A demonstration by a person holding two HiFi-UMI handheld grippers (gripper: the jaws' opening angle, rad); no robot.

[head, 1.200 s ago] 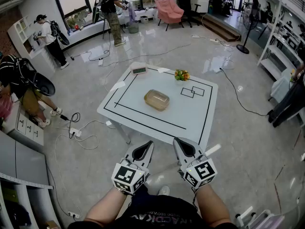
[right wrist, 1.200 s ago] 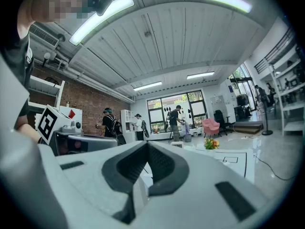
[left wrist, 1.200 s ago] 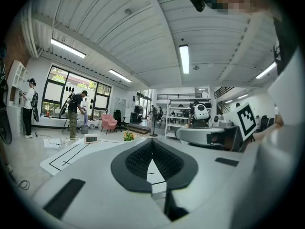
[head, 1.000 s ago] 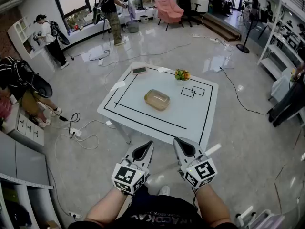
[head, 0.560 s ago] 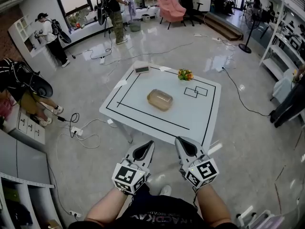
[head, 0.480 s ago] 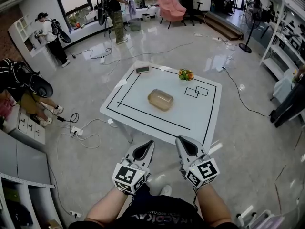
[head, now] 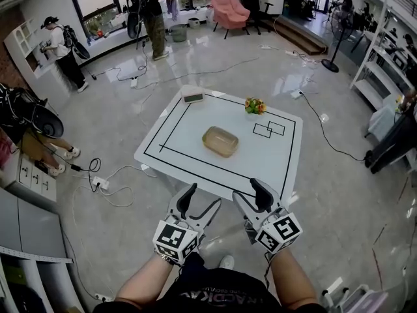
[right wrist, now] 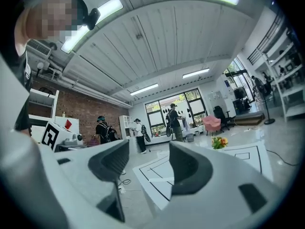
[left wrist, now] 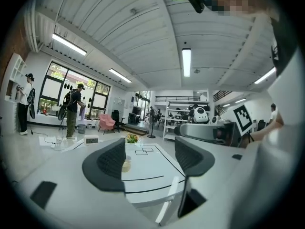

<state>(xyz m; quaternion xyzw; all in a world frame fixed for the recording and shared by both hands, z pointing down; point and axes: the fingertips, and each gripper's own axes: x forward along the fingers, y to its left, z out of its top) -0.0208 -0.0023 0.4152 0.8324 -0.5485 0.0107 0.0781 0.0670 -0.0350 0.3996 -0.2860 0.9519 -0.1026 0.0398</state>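
L gripper (head: 201, 199) & R gripper (head: 249, 197): jaws apart, nothing between, just before table (head: 280, 158) edge; amber box (head: 220, 141) farther ahead.

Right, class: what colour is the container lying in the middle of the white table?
Translucent amber-brown; the container shows best in the head view.

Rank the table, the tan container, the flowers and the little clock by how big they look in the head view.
1. Table: largest by far.
2. Container.
3. Flowers and clock: these look about alike, both small near the table's far edge, so I won't rank one over the other.
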